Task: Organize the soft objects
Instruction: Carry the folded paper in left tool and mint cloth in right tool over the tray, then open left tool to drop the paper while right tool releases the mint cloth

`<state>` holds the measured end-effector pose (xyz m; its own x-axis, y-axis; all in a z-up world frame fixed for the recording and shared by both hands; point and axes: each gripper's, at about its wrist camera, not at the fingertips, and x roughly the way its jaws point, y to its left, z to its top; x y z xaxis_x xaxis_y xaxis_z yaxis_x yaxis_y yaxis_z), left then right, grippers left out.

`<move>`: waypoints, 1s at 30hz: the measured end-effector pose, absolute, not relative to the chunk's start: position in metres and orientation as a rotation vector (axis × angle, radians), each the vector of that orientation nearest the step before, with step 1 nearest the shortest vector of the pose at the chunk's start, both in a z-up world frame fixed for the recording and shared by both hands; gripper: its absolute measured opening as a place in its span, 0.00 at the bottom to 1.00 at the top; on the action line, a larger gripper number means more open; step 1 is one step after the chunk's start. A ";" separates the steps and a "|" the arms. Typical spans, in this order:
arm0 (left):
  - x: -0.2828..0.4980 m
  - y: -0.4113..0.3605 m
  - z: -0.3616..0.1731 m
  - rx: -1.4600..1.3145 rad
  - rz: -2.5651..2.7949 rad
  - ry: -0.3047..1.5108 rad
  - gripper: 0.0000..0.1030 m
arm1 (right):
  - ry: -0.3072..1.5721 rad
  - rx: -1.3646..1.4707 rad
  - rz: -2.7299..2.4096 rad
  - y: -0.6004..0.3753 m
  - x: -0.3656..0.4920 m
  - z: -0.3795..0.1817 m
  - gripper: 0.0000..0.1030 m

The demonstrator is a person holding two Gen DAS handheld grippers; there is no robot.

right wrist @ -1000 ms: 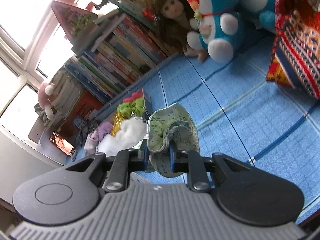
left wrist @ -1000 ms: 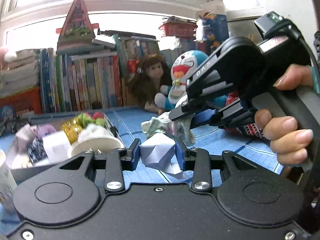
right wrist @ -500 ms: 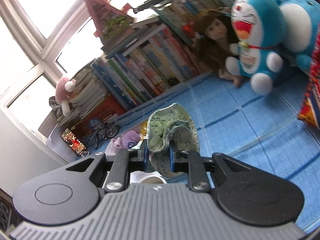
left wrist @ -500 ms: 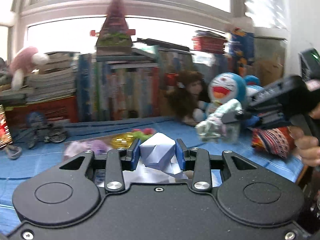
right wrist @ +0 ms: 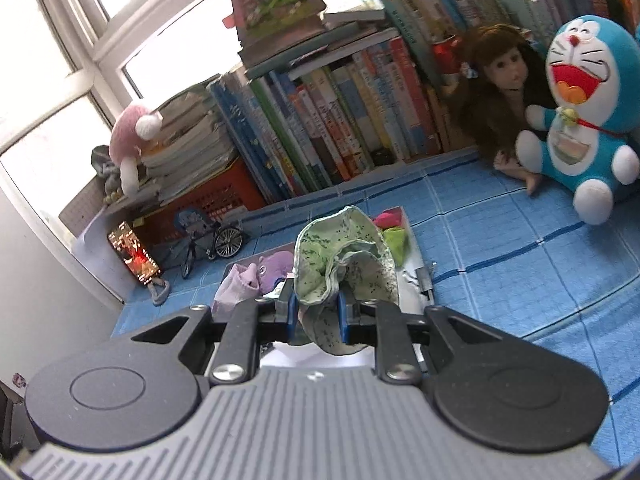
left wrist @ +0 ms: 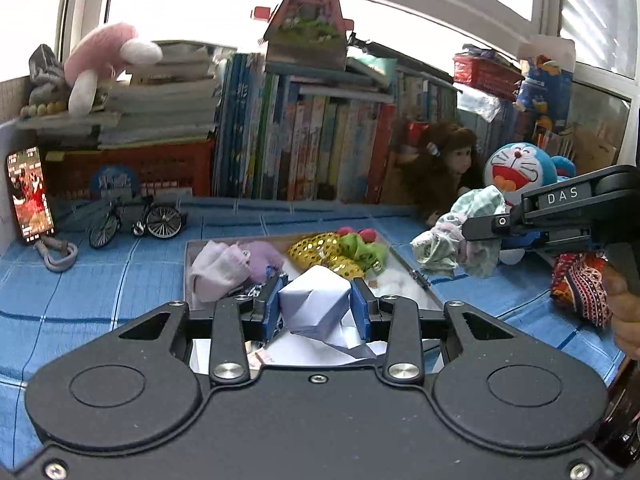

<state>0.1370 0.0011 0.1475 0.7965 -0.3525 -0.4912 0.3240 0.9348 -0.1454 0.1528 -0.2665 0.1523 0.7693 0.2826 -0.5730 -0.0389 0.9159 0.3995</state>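
Gripping a pale lavender cloth bundle [left wrist: 314, 300], your left gripper [left wrist: 315, 307] had its blue pads pressed against both sides of the fabric, the loose end trailing down toward the camera. You held it above the near end of the open clear box [left wrist: 416, 276] that sat on the blue checked cloth [left wrist: 120, 280]. Inside that box lay a pale pink garment [left wrist: 214, 268] beside a purple soft piece [left wrist: 262, 254] on the left, with a gold sequinned piece [left wrist: 320, 250] and a green and red piece [left wrist: 358, 244] at the far right; something white and fluffy showed below them, partly hidden by the bundle.

Your right gripper [right wrist: 318, 312] was clamped on a green speckled cloth [right wrist: 340, 256], its jaws nearly together with the fabric bunched up and spilling over them. From the left wrist view that same cloth [left wrist: 460, 232] hung in the air off to the right of the box, near the blue cat plush [left wrist: 520, 168], and part of your right hand [left wrist: 624, 320] showed at the frame edge around the handle.

Along the back stood a row of books [right wrist: 340, 120] with a cardboard house [left wrist: 308, 12] on top, a brown-haired doll [right wrist: 500, 88] leaning next to the plush, a miniature bicycle [left wrist: 132, 218], a lit phone [left wrist: 30, 196] propped at the left, and a pink plush [left wrist: 104, 60] on the stacked papers. A patterned knit item [left wrist: 580, 284] lay just under the right gripper's handle.
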 end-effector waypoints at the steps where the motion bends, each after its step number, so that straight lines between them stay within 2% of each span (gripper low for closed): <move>1: 0.140 0.001 0.146 -0.057 -0.365 0.547 0.34 | 0.679 0.376 0.176 -0.263 0.155 0.151 0.23; 15: 0.173 -0.002 0.139 -0.038 -0.388 0.651 0.34 | 0.735 0.318 0.152 -0.242 0.179 0.138 0.23; 30: 0.248 -0.012 0.121 -0.030 -0.397 0.944 0.34 | 0.817 0.163 0.057 -0.217 0.221 0.123 0.23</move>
<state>0.2476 -0.0117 0.1205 0.5200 -0.3436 -0.7820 0.3178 0.9276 -0.1962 0.2206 -0.2174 0.1226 0.6837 0.1130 -0.7209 0.0123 0.9860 0.1662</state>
